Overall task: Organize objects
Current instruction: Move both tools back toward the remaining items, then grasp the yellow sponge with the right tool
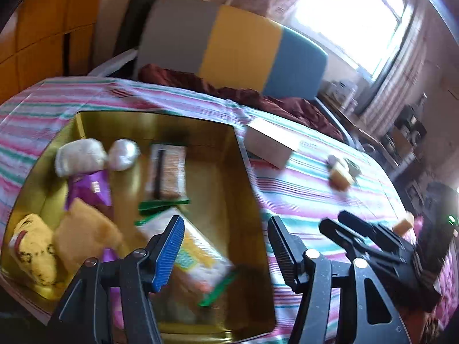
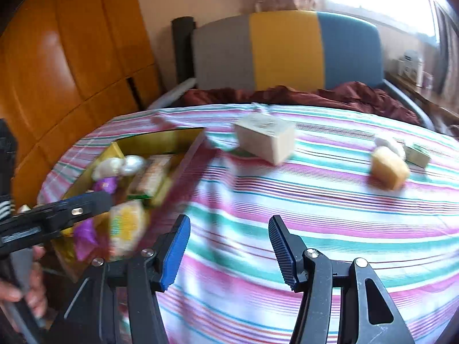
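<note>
The left gripper (image 1: 225, 250) hangs with jaws apart and nothing between them, over the near right corner of the gold-lined rectangular tin box (image 1: 249, 177), which sits on the pink, green and white striped cloth (image 2: 315, 200) and holds several snack packets, among them a yellow and white wrapped packet (image 1: 198, 252) and a purple foil packet (image 1: 91, 189). The right gripper (image 2: 229, 250) is likewise released and empty above bare cloth; farther off on the cloth lie a pale cardboard box (image 2: 266, 139) and, well apart to its right, a yellow sponge-like block (image 2: 390, 167).
</note>
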`<state>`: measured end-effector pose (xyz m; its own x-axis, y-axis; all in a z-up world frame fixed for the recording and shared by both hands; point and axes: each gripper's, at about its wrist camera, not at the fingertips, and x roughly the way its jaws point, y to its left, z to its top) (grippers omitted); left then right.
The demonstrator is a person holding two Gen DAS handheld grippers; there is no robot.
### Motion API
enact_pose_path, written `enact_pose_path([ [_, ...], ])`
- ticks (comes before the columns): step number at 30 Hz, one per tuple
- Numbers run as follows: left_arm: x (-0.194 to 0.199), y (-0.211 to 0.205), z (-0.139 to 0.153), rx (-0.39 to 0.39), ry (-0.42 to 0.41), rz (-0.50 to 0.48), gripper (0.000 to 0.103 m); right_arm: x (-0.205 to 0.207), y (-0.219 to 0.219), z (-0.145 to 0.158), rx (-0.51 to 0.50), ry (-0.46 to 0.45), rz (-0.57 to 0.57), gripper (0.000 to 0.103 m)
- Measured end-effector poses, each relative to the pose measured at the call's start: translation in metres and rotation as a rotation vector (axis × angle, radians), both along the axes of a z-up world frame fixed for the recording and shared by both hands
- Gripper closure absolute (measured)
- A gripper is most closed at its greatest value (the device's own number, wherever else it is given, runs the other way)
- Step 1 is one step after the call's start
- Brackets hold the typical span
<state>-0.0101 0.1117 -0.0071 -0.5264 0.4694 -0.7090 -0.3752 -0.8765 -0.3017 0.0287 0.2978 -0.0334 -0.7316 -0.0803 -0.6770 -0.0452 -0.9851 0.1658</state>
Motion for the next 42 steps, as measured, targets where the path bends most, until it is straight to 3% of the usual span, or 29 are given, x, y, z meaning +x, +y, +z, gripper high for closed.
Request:
enact_pose_path([
  [14, 0.033, 0.080, 0.001, -0.047, 0.023, -0.229, 0.042, 0.003, 0.126, -0.032, 0.076, -0.053, -0.220, 0.039],
  [19, 0.038, 0.097, -0.006, -0.058, -0.002, -0.269, 0.042, -0.015, 0.160, -0.027, 0.149, -0.049, -0.267, 0.031],
  [27, 0.043, 0.111, -0.016, -0.087, -0.036, -0.291, 0.042, -0.067, 0.199, -0.022, 0.225, -0.033, -0.287, 0.026],
  [34, 0.042, 0.120, -0.021, -0.118, -0.050, -0.302, 0.042, -0.096, 0.218, -0.041, 0.192, -0.038, -0.259, 0.026],
  [42, 0.035, 0.131, -0.028, -0.120, -0.078, -0.296, 0.042, -0.098, 0.210, -0.047, 0.176, -0.027, -0.194, 0.040],
])
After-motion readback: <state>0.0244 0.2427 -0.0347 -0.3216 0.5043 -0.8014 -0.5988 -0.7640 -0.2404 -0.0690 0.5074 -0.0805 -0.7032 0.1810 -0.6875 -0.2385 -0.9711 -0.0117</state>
